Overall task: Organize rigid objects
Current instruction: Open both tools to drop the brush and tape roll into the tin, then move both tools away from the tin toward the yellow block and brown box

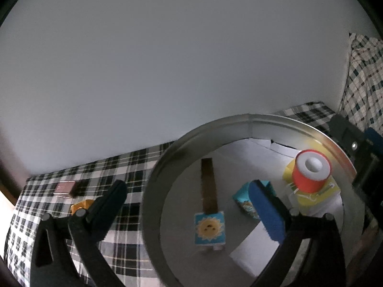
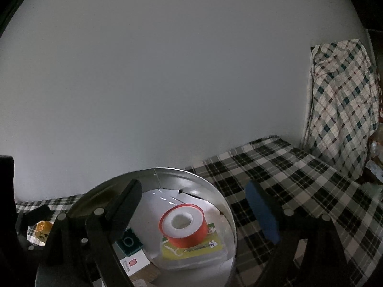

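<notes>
A round metal tin (image 1: 153,191) stands on a plaid cloth; it also shows in the right wrist view (image 2: 215,186). Inside lie an orange tape roll (image 1: 311,171) (image 2: 184,224) on a yellow card (image 2: 194,251), a blue sun-print box (image 1: 210,228), a teal packet (image 1: 244,198) and a white box (image 2: 132,263). My left gripper (image 1: 189,205) is open, its jaws straddling the tin's left rim. My right gripper (image 2: 196,215) is open, its jaws straddling the tin's right rim over the tape roll. A yellow block (image 1: 80,206) (image 2: 43,230) lies left of the tin.
A pink-and-dark flat box (image 1: 65,189) lies on the cloth at far left. A plain white wall (image 1: 167,59) rises behind. A plaid pillow or folded cloth (image 2: 342,102) stands at the right. Open plaid cloth (image 2: 299,179) stretches right of the tin.
</notes>
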Demonstrator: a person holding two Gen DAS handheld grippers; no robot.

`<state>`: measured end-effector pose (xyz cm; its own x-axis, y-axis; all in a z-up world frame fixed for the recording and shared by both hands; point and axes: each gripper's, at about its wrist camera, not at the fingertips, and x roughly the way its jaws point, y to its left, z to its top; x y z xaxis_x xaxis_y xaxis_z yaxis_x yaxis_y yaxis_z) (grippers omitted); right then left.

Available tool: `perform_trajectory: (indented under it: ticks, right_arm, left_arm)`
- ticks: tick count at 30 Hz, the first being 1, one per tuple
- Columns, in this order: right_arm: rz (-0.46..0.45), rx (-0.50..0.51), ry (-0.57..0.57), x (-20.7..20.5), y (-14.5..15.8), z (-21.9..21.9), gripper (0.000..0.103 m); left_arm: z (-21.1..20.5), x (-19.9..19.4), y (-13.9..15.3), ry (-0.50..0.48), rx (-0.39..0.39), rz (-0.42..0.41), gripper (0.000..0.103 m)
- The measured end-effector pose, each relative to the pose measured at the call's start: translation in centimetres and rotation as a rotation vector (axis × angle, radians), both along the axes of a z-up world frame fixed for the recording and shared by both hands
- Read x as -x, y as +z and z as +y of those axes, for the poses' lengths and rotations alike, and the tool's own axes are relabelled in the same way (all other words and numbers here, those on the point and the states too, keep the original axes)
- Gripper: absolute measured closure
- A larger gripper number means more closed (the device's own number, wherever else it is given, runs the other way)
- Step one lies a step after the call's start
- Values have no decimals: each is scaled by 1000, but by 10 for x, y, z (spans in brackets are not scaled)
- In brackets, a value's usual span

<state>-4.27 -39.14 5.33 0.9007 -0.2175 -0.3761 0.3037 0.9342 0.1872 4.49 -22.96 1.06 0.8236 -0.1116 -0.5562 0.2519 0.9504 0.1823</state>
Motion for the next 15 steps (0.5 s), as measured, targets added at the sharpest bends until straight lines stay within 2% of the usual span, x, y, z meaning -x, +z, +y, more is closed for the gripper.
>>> perform_trajectory:
  ticks: [8, 15]
  right_arm:
    - [-166, 70, -49, 25, 5, 11, 13]
    - [-273, 124, -75, 44, 5, 23, 12]
  left_arm:
    - [41, 15, 5, 71, 103, -120, 1]
    - [71, 29, -1, 158, 147, -227, 1]
